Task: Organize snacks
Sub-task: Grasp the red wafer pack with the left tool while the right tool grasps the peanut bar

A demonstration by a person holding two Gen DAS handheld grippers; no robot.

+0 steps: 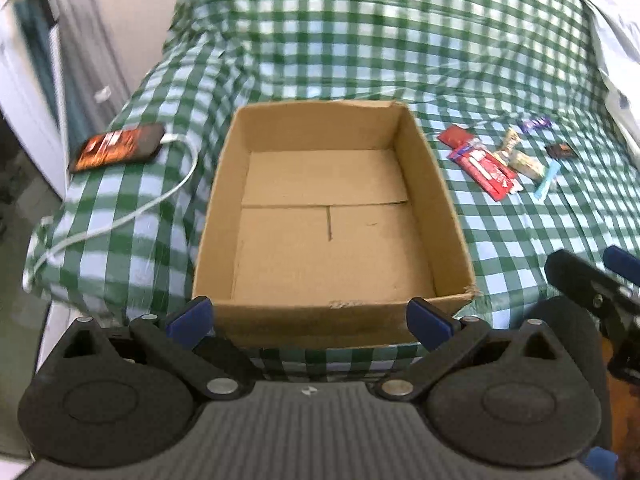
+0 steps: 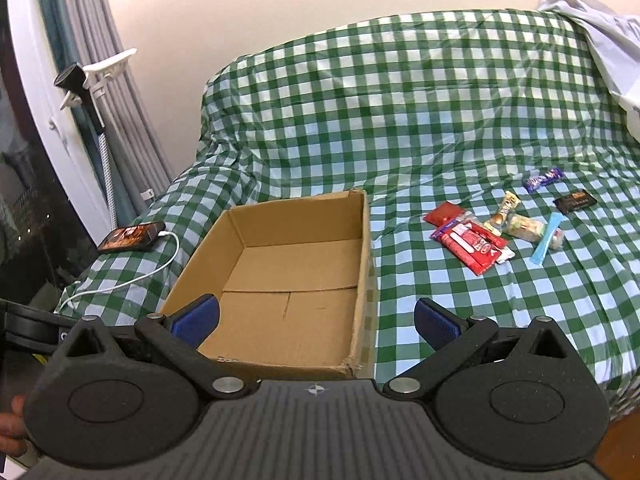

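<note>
An open, empty cardboard box (image 1: 430,184) (image 2: 362,240) stands on a green checked cloth. Several snacks lie in a loose group to its right: a red wrapper pack (image 1: 486,172) (image 2: 472,246), a small red packet (image 1: 454,136) (image 2: 442,213), a purple bar (image 1: 536,123) (image 2: 544,179), a dark packet (image 1: 561,150) (image 2: 576,201), a light blue stick (image 1: 547,179) (image 2: 545,238) and a pale wrapped snack (image 1: 526,163) (image 2: 524,227). My left gripper (image 1: 310,318) is open and empty just before the box's near wall. My right gripper (image 2: 316,322) is open and empty, at the box's near right corner.
A phone (image 1: 118,146) (image 2: 132,237) with a lit screen lies left of the box, with a white cable (image 1: 132,212) (image 2: 132,276) running towards the cloth's edge. A white sheet (image 1: 616,20) (image 2: 604,36) lies at the far right. The other gripper's black arm (image 1: 592,284) shows at the right.
</note>
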